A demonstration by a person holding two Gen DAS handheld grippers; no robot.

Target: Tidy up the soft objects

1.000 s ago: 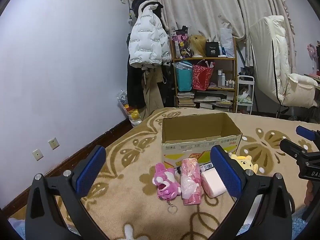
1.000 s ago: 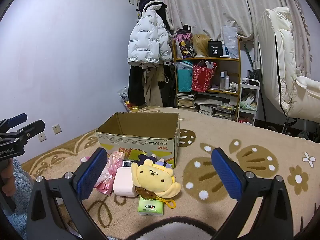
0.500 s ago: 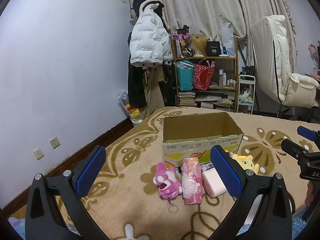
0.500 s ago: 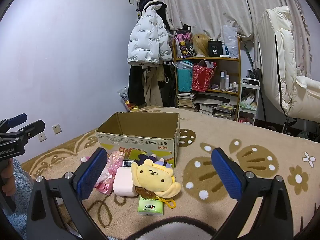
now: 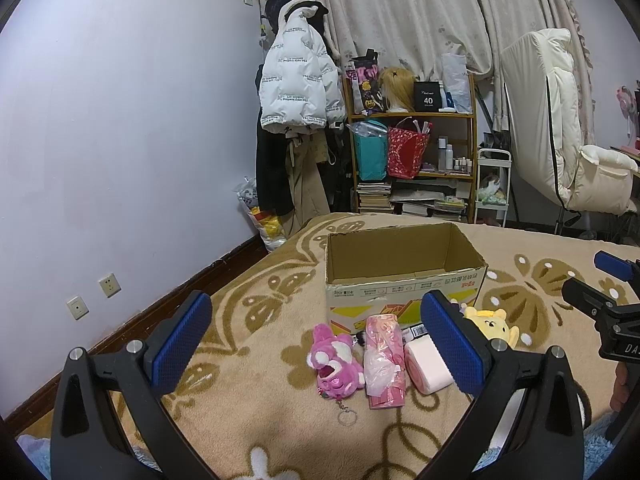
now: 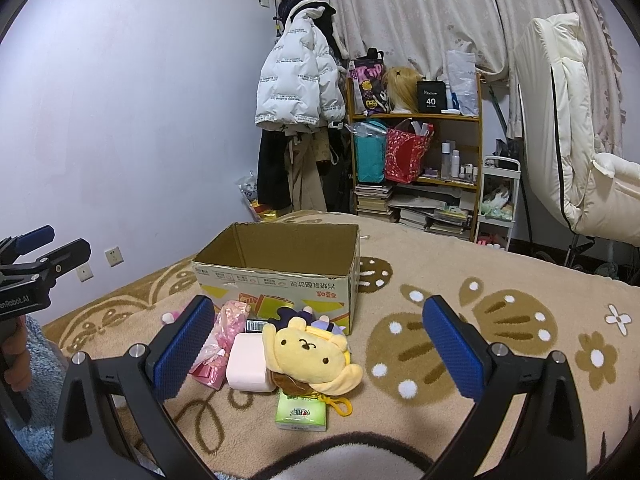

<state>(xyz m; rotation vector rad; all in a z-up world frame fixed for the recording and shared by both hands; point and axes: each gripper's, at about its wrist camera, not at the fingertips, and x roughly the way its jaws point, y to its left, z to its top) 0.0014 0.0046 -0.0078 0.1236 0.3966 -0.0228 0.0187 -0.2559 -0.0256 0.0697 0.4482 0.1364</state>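
Observation:
An open cardboard box [image 5: 404,276] [image 6: 280,276] stands on the patterned blanket. In front of it lie a pink plush bear with a key ring [image 5: 335,360], a pink plastic-wrapped pack [image 5: 385,360] [image 6: 222,338], a pale pink roll [image 5: 426,364] [image 6: 248,362], a yellow plush dog [image 5: 491,322] [image 6: 310,356] and a green tissue pack [image 6: 302,412]. My left gripper [image 5: 316,338] is open, hovering short of the pink bear. My right gripper [image 6: 318,346] is open too, held above and short of the yellow dog. Neither holds anything.
The blanket [image 6: 500,320] spreads wide to the right of the box. Beyond the bed stand a loaded wooden shelf [image 5: 412,160], hanging coats [image 5: 300,92], a white cart [image 6: 500,204] and a cream chair [image 5: 560,128]. A hand grips each gripper handle at the frame edges.
The left gripper has drifted very slightly, shifting its view a touch. The right gripper and all objects stay where they were.

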